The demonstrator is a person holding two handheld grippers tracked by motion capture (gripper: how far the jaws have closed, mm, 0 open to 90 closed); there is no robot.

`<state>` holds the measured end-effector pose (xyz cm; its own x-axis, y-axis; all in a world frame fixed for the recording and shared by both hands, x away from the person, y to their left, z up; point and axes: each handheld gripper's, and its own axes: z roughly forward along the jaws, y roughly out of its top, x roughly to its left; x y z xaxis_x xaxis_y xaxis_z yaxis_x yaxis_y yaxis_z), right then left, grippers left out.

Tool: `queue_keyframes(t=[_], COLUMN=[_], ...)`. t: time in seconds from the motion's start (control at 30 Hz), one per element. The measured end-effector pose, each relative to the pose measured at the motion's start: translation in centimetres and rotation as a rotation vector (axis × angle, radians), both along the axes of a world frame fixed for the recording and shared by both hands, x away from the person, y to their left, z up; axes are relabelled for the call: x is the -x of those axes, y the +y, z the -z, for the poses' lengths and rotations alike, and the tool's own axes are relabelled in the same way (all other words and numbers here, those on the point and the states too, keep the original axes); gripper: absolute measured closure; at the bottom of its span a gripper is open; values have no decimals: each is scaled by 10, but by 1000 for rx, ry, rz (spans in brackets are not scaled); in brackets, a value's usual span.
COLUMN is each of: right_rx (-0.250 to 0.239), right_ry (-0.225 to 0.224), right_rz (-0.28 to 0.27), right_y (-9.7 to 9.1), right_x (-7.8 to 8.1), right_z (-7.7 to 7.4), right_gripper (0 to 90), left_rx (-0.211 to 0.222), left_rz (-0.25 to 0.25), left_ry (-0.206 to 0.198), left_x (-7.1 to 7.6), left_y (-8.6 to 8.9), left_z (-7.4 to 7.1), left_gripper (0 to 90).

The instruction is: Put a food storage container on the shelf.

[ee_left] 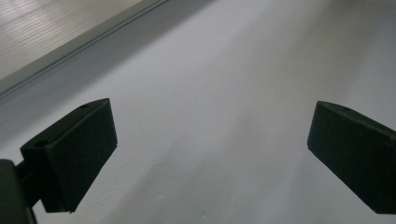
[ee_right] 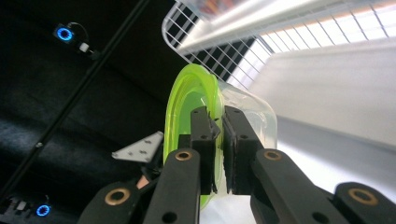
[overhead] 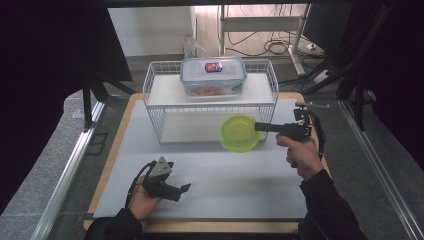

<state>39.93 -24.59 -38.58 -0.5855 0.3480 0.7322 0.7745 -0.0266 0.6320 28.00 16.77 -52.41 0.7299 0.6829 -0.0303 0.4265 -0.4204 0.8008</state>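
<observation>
My right gripper (overhead: pixel 259 126) is shut on the rim of a round clear container with a lime-green lid (overhead: pixel 240 133), holding it in the air in front of the white wire rack (overhead: pixel 155 119). In the right gripper view the jaws pinch the edge of the green-lidded container (ee_right: pixel 187 100), which stands on its side there. A clear lidded food box (overhead: pixel 213 76) with a blue rim sits on the rack's top shelf. My left gripper (overhead: pixel 184 189) rests low at the front left of the table, jaws open. The left gripper (ee_left: pixel 210 154) holds nothing between its jaws, just pale table surface.
The wire rack's lower shelf (overhead: pixel 200 131) is bare behind the held container. The pale mat (overhead: pixel 225 180) on the wood-edged table stretches between the two hands. Dark curtains and a metal rail (overhead: pixel 70 165) flank the table.
</observation>
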Motion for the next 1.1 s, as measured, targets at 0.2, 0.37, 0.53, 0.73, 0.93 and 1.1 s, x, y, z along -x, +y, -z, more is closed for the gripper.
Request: queue_keyframes(t=[0.2, 0.37, 0.53, 0.73, 0.93, 1.1], right_rx=[-32, -68, -77, -89, -84, -79], right_ry=[-13, -23, -31, -50, -58, -59], right_rz=[-8, -7, 4, 17, 48, 114], right_y=[6, 8, 13, 29, 41, 52], right_x=[-1, -4, -8, -24, -40, -65], right_z=[-27, -49, -68, -100, -118, -132], right_gripper=[839, 839, 839, 839, 838, 838], left_rx=[-3, -5, -10, -12, -9, -9], left_rz=[5, 10, 12, 16, 21, 27], left_ry=[-1, 2, 1, 3, 3, 4], left_x=[0, 1, 1, 2, 2, 2], left_y=[-2, -3, -4, -4, -4, -5], left_z=[1, 1, 1, 1, 0, 1], left_gripper=[11, 11, 11, 12, 12, 12])
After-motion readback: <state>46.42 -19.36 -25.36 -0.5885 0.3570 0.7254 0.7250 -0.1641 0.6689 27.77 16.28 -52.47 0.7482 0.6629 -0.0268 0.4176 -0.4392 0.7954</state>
